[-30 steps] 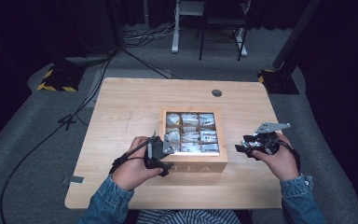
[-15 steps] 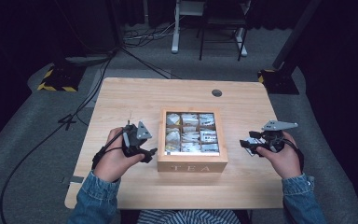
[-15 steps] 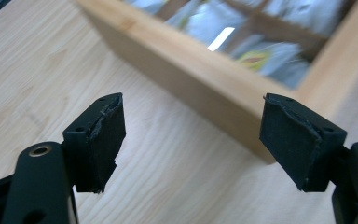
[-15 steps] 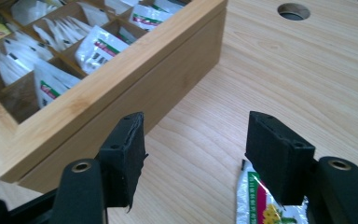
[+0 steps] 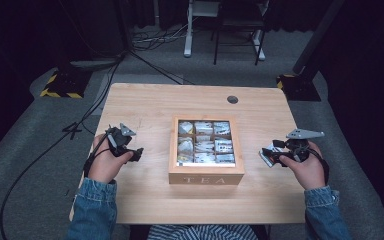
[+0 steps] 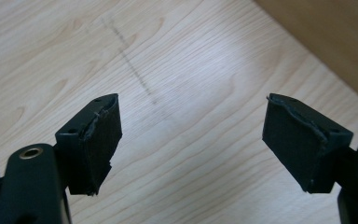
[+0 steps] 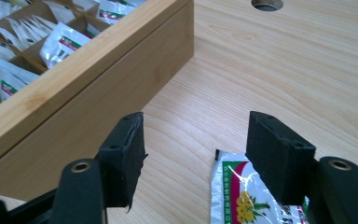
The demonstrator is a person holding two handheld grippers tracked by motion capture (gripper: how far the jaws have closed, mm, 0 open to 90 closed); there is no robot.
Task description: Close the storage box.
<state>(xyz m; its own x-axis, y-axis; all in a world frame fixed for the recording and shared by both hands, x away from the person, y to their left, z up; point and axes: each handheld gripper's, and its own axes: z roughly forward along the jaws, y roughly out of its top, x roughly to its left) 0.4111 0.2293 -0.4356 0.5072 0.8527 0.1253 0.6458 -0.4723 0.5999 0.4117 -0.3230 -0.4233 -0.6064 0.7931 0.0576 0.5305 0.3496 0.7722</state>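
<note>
Left hand-held gripper (image 5: pixel 137 152) sits over the desk (image 5: pixel 145 107) near its left edge, well apart from the tea box (image 5: pixel 206 177). In the left gripper view its jaws stand wide apart over bare wood with nothing between them; they have just been opening. A faint dark streak runs across the grain ahead of them, and a wall of the tea box cuts the top right corner of that view.

Right hand-held gripper (image 5: pixel 265 155) is near the right edge of the desk, just beside the right wall of the tea box, pointing toward it. Jaws are apart. A tea packet (image 7: pixel 242 193), white foil with green, red and a yellow flower print, lies flat on the desk under the gripper, partly hidden by one jaw; can't tell if that pad touches it, and the other jaw is clear of it.

Tea box sits mid-desk, toward the near edge, lid off, "TEA" on the front wall. Its compartments hold more white packets (image 5: pixel 215 145). Cable hole (image 5: pixel 232 99) near the far edge of the desk, right of centre
</note>
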